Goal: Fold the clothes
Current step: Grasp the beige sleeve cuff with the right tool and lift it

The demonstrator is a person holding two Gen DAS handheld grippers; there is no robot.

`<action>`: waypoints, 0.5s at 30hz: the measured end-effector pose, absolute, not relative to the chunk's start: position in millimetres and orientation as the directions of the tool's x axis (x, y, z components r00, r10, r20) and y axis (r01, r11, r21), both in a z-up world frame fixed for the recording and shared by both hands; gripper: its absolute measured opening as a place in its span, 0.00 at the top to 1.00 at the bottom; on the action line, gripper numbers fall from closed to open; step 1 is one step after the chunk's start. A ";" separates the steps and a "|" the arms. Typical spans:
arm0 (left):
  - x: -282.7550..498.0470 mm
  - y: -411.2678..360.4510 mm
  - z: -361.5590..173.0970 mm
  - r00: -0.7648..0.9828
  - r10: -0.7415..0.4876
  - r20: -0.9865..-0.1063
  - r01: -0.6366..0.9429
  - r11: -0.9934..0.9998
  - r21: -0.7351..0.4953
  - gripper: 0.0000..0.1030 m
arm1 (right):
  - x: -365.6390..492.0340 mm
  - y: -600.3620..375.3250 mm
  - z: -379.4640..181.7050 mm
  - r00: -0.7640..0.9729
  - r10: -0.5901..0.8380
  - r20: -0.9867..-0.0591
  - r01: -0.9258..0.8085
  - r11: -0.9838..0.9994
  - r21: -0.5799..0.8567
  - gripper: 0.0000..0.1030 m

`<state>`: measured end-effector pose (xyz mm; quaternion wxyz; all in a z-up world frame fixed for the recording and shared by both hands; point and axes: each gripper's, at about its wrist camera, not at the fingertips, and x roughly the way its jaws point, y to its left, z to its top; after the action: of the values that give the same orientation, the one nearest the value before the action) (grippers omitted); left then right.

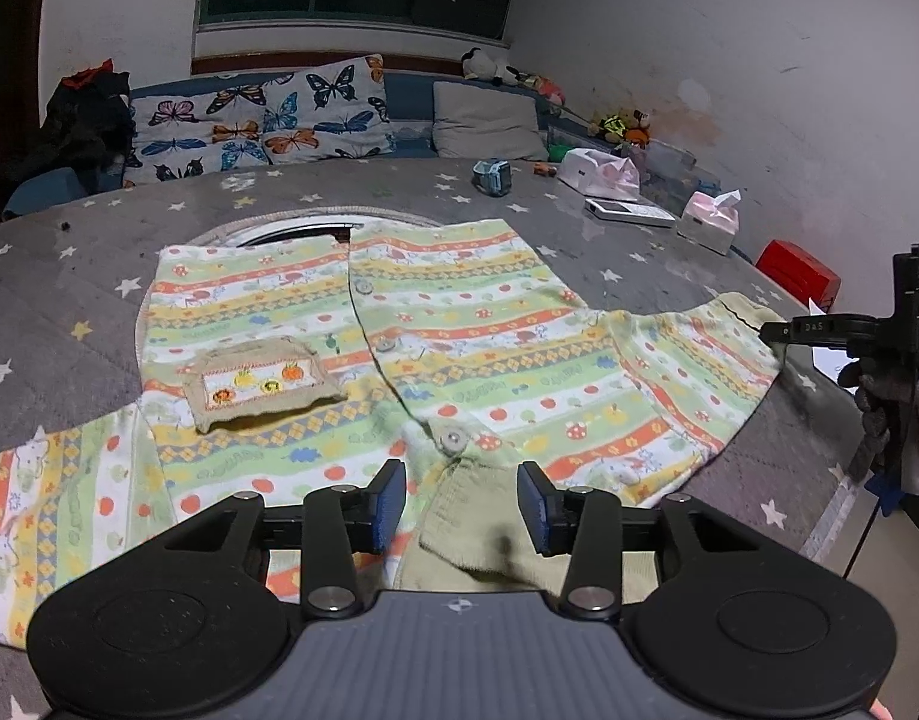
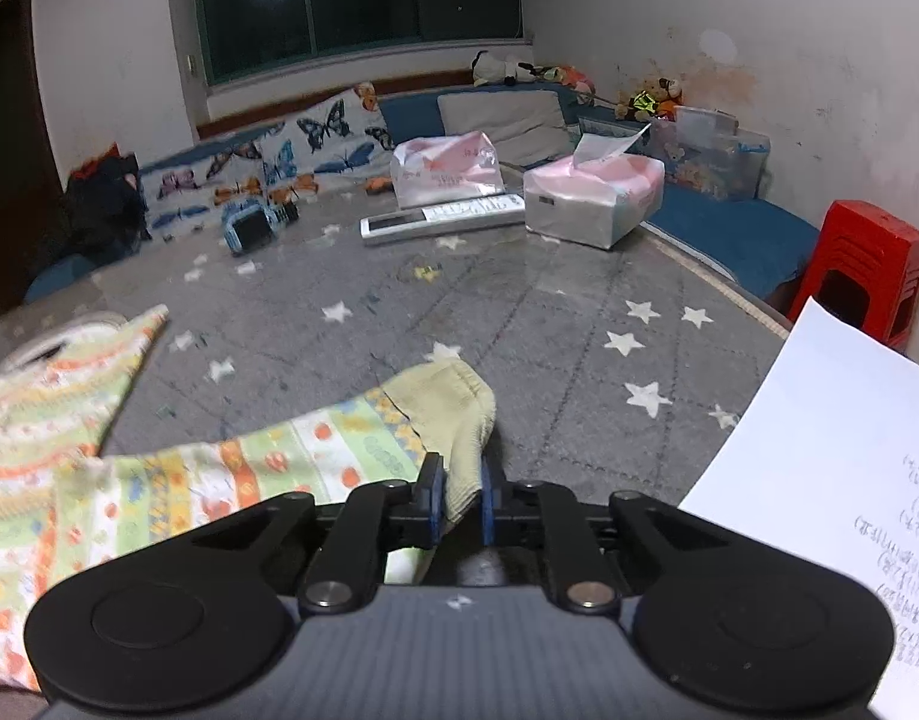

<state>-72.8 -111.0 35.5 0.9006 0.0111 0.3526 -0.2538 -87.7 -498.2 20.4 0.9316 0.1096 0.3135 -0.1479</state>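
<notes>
Striped in orange, green, yellow and white cotton, the small button-front child's shirt (image 1: 399,324) lies spread flat, front side up, on the grey star-printed counter (image 1: 69,276), with a beige patch pocket (image 1: 258,381) on its chest. The left gripper (image 1: 462,504) hovers over the shirt's pale olive ribbed collar (image 1: 477,534); its blue-padded fingers (image 1: 387,504) stand apart on either side of the collar fabric without pressing on it. The right gripper (image 2: 459,501) is at the end of the shirt's sleeve (image 2: 279,462), its fingers (image 2: 432,498) closed on the pale olive ribbed cuff (image 2: 453,420), which bunches up between the pads. In the left wrist view that gripper shows at the right edge, carried by a gloved hand (image 1: 897,414), and the sleeve stretches out toward it. Farther back on the counter lie a white remote control (image 2: 441,217), two pink tissue packs (image 2: 597,198) and a blue toy (image 2: 252,231). Butterfly-print cushions (image 1: 255,120) lean behind, a red plastic stool (image 2: 867,270) stands off to the right, and a white written sheet of paper (image 2: 819,480) is near the right gripper.
</notes>
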 end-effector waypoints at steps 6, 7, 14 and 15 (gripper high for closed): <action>-70.1 -122.2 38.5 0.620 -0.461 -0.634 0.491 0.859 -0.145 0.57 | -93.8 -481.3 56.6 0.818 -0.140 -0.558 0.264 0.953 0.149 0.91; -69.7 -122.7 37.9 0.619 -0.462 -0.635 0.491 0.859 -0.146 0.57 | -94.7 -476.9 64.3 0.828 -0.121 -0.548 0.244 0.957 0.157 0.91; -68.5 -110.9 34.6 0.628 -0.444 -0.639 0.462 0.874 -0.153 0.57 | -96.2 -427.7 119.5 0.875 0.083 -0.477 0.029 0.974 0.223 0.91; -69.2 -107.0 34.7 0.633 -0.440 -0.637 0.454 0.877 -0.155 0.57 | -94.3 -414.3 126.1 0.875 0.119 -0.469 -0.015 0.975 0.220 0.91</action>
<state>-69.2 -107.0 34.7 0.9035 0.0101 0.3498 -0.2474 -94.3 -414.3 126.1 0.9625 0.1051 0.2475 0.0350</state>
